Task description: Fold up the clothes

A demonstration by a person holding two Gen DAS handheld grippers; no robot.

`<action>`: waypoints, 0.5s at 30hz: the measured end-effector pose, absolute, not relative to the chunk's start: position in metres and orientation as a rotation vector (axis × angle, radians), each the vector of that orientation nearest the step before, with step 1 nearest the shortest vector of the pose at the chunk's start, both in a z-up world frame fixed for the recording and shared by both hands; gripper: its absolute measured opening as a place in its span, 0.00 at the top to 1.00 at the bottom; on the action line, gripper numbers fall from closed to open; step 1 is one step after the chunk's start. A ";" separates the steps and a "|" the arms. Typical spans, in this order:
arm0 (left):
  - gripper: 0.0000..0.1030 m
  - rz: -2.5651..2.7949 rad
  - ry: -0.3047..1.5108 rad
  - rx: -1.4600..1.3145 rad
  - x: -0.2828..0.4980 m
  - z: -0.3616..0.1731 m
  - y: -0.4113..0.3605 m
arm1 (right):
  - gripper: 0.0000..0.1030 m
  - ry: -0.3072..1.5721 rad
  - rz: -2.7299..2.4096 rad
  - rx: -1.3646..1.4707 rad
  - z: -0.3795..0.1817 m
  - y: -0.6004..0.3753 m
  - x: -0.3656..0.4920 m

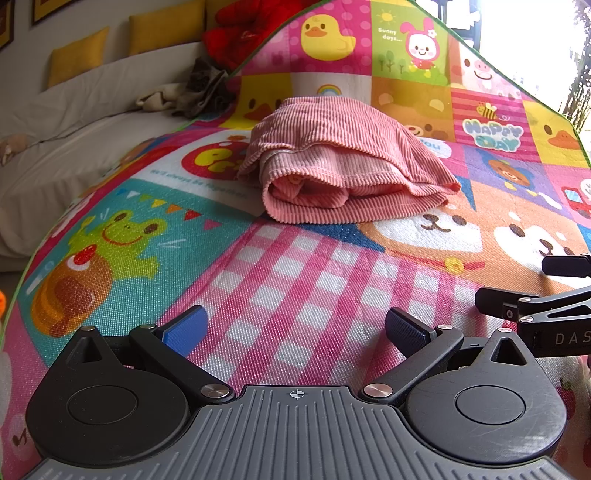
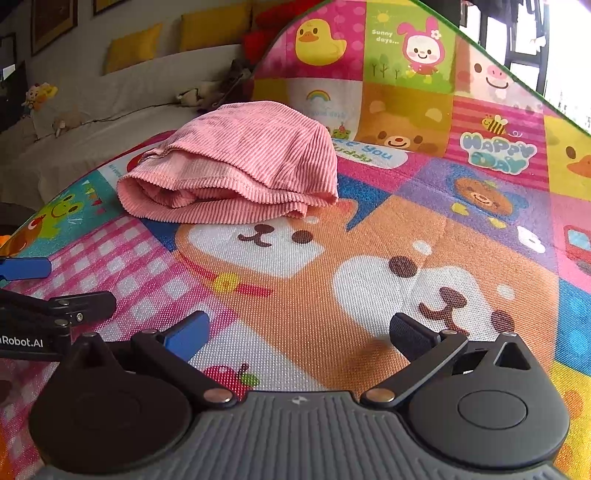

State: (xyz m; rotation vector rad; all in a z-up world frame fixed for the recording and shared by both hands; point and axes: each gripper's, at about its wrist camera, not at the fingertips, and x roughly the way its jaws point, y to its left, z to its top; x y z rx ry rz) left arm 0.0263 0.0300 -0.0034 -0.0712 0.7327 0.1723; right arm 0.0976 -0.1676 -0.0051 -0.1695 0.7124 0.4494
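A pink ribbed garment [image 1: 343, 162] lies folded in a compact bundle on the colourful cartoon play mat [image 1: 295, 280]. It also shows in the right wrist view [image 2: 236, 166], up and left of centre. My left gripper [image 1: 295, 332] is open and empty, well short of the garment, above the pink checked patch. My right gripper [image 2: 299, 338] is open and empty above the bear picture, short of the garment and to its right. Each gripper shows at the edge of the other's view: the right one [image 1: 546, 291], the left one [image 2: 40, 291].
A white sofa [image 1: 74, 122] with yellow cushions [image 1: 79, 55] stands beyond the mat's left edge. A red plush [image 1: 243, 29] and crumpled grey-beige cloths [image 1: 192, 88] lie on it. A bright window [image 1: 528, 37] is at the far right.
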 end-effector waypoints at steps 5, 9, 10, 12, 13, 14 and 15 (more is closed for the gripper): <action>0.00 0.173 0.732 -0.070 0.026 -0.004 0.030 | 0.00 0.707 0.451 -0.165 -0.005 -0.168 0.097; 0.00 0.173 0.732 -0.070 0.026 -0.003 0.030 | 0.00 0.705 0.450 -0.164 -0.005 -0.168 0.097; 0.00 0.173 0.732 -0.070 0.026 -0.003 0.030 | 0.00 0.705 0.450 -0.164 -0.005 -0.168 0.097; 0.00 0.173 0.732 -0.070 0.026 -0.003 0.030 | 0.00 0.705 0.450 -0.162 -0.005 -0.169 0.097; 0.00 0.173 0.732 -0.070 0.026 -0.003 0.030 | 0.00 0.705 0.451 -0.162 -0.006 -0.169 0.097; 0.00 0.173 0.732 -0.070 0.026 -0.003 0.030 | 0.00 0.705 0.451 -0.162 -0.006 -0.169 0.097; 0.00 0.173 0.732 -0.070 0.026 -0.003 0.030 | 0.00 0.705 0.451 -0.162 -0.005 -0.168 0.096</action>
